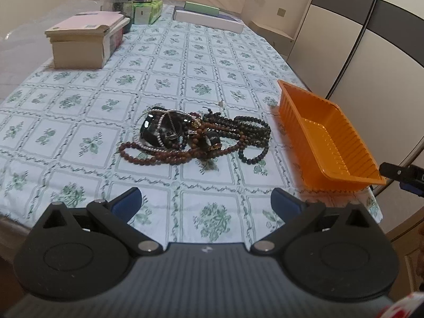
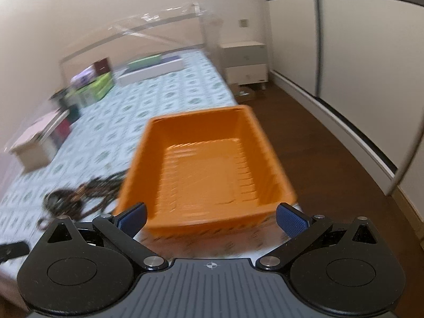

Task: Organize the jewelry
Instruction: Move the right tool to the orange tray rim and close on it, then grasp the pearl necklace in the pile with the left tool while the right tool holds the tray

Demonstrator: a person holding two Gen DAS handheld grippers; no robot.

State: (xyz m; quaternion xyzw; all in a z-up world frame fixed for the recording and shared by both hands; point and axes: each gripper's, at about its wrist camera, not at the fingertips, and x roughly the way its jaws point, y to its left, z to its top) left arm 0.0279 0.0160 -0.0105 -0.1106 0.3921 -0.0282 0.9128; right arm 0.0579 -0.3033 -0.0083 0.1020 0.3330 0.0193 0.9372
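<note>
1. Jewelry pile (image 1: 196, 137), all beads and bracelets tangled together, sits mid-table on the floral tablecloth (image 1: 79, 111), nothing sorted yet
2. orange tray (image 1: 326, 143) is empty, parked at the table's right edge near the front corner, just beside the pile
3. left gripper (image 1: 205, 201) hangs short of the pile, jaws wide, holding nothing
4. right gripper (image 2: 210, 216) faces the tray, also wide and empty
5. guessing next is picking one strand off the heap, tricky since they're tangled

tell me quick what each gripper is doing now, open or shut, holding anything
Left gripper: open, holding nothing, facing the jewelry pile.
Right gripper: open, holding nothing, at the near end of the orange tray.
</note>
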